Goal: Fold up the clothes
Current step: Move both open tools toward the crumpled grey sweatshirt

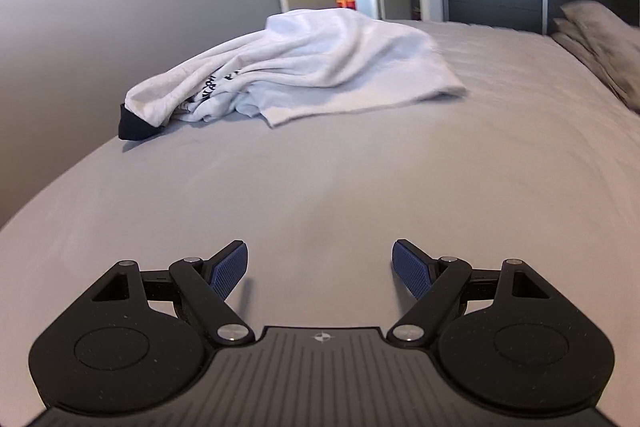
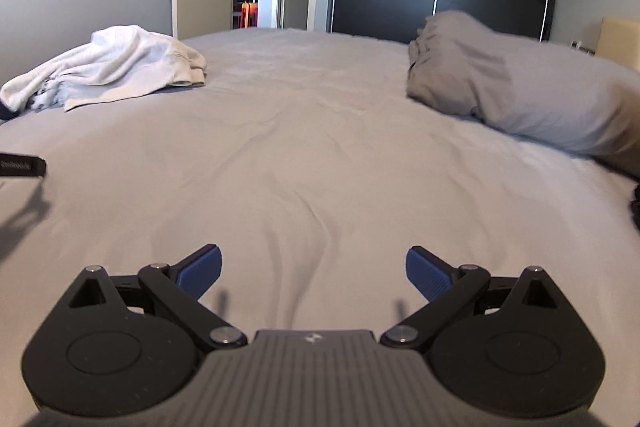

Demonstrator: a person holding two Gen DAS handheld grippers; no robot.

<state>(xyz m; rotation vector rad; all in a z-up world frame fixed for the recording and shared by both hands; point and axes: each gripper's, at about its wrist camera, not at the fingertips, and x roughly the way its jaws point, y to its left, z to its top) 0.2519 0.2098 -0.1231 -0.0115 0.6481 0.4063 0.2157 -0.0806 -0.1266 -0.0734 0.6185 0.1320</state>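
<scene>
left gripper (image 1: 319,267) spread, empty, over bed (image 1: 320,179) | white garment (image 1: 296,67) crumpled far-left on bed, black print, dark piece under its left end | right gripper (image 2: 313,273) spread, empty | pillow (image 2: 520,95) whole only in right view

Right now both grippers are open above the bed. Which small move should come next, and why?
Probably bring the left gripper forward to the crumpled white garment. It lies in a heap on the grey bed sheet, ahead of this gripper and slightly to its left, untouched. The right gripper is open too, but the garment lies further off to its left, so the left seems better placed.
</scene>
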